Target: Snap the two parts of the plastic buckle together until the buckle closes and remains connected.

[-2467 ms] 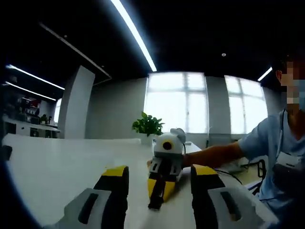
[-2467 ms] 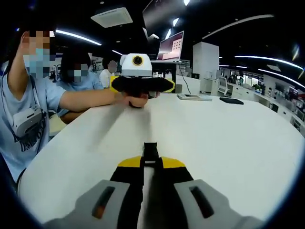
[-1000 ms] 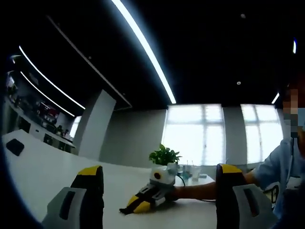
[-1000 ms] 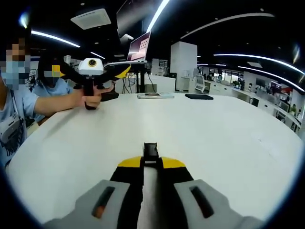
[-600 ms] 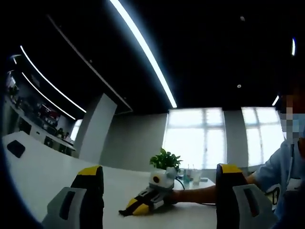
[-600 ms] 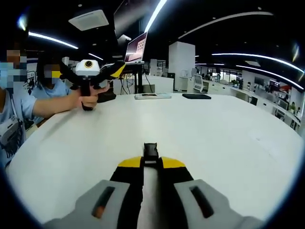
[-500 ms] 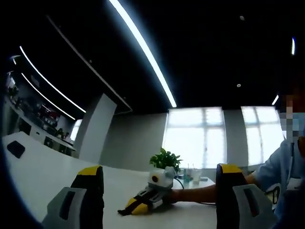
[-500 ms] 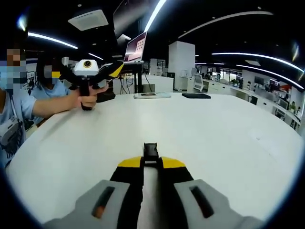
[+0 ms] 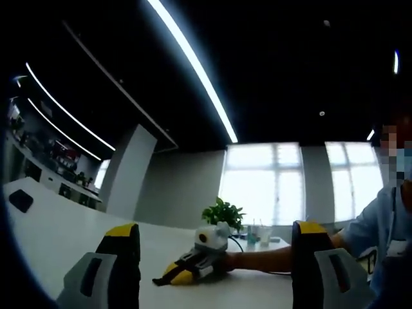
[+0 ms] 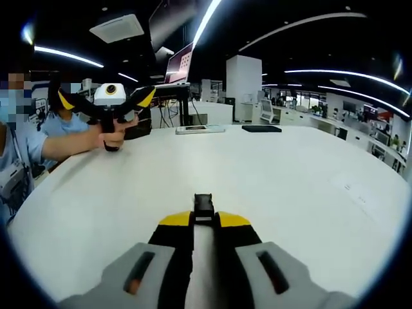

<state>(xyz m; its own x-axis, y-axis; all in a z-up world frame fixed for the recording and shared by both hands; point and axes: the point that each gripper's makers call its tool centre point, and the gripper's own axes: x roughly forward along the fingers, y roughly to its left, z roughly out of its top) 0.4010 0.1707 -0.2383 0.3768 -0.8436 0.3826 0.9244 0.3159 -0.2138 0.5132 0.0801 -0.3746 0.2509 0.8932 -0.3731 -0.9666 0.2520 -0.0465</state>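
A black buckle part (image 10: 204, 205) sticks out ahead of my right gripper (image 10: 204, 219), whose yellow-tipped jaws are shut on it, low over the white table (image 10: 290, 193). In the left gripper view that same right gripper (image 9: 193, 264) lies low on the table, held by a hand, its black buckle part (image 9: 158, 281) pointing left. My left gripper (image 9: 215, 229) is tilted up toward the ceiling, its jaws wide open with nothing between them. In the right gripper view the left gripper (image 10: 106, 96) is held up at the far left of the table, jaws spread.
The person holding the grippers sits at the table's edge (image 10: 19, 161), forearm (image 10: 64, 143) resting on it. A laptop (image 10: 180, 64), a tablet (image 10: 199, 129) and a dark pad (image 10: 261, 128) lie at the far side. A potted plant (image 9: 222, 214) stands by the windows.
Over 2.5 s the left gripper rose, tilted upward and opened wide. In the last second the right gripper with the buckle part has edged leftward in the left gripper view.
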